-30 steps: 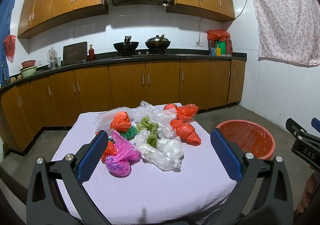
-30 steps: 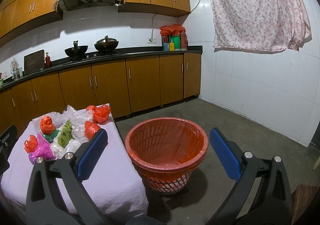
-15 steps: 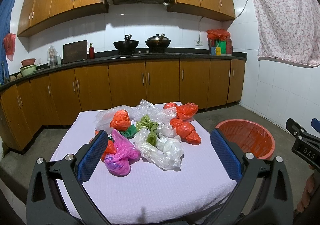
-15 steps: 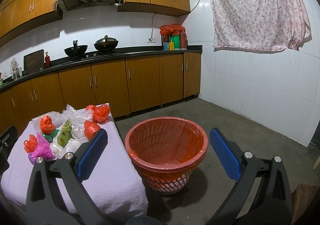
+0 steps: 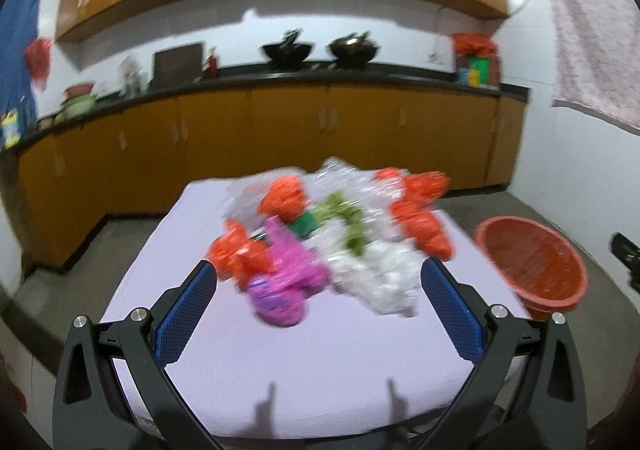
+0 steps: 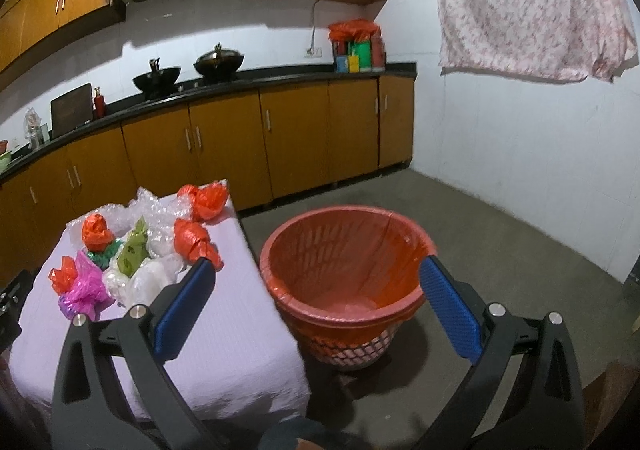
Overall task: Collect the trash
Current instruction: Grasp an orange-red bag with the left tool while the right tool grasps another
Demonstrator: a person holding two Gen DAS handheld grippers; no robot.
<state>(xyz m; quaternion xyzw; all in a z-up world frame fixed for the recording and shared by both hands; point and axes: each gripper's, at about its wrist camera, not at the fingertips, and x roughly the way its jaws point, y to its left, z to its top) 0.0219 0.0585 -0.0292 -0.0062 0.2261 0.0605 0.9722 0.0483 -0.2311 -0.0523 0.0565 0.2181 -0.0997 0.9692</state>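
Observation:
A pile of crumpled plastic bags, orange, pink, green and clear, lies on a table with a lilac cloth (image 5: 280, 362). The pink bag (image 5: 286, 282) is nearest my left gripper (image 5: 319, 290), which is open and empty, above the table's near half. The view is blurred by motion. An orange bin (image 6: 346, 262) lined with an orange bag stands on the floor right of the table. My right gripper (image 6: 318, 294) is open and empty, above the bin's near rim. The pile also shows in the right wrist view (image 6: 136, 246).
Wooden cabinets under a black counter (image 6: 280, 70) run along the back wall, with two woks on the stove. A floral cloth (image 6: 532, 2) hangs on the right wall. Grey concrete floor (image 6: 500, 250) surrounds the bin. The bin also shows in the left wrist view (image 5: 532, 262).
My left gripper has moved forward and up over the table toward the bags, blurring its view. My right gripper has tilted slightly closer to the bin. Both stay open.

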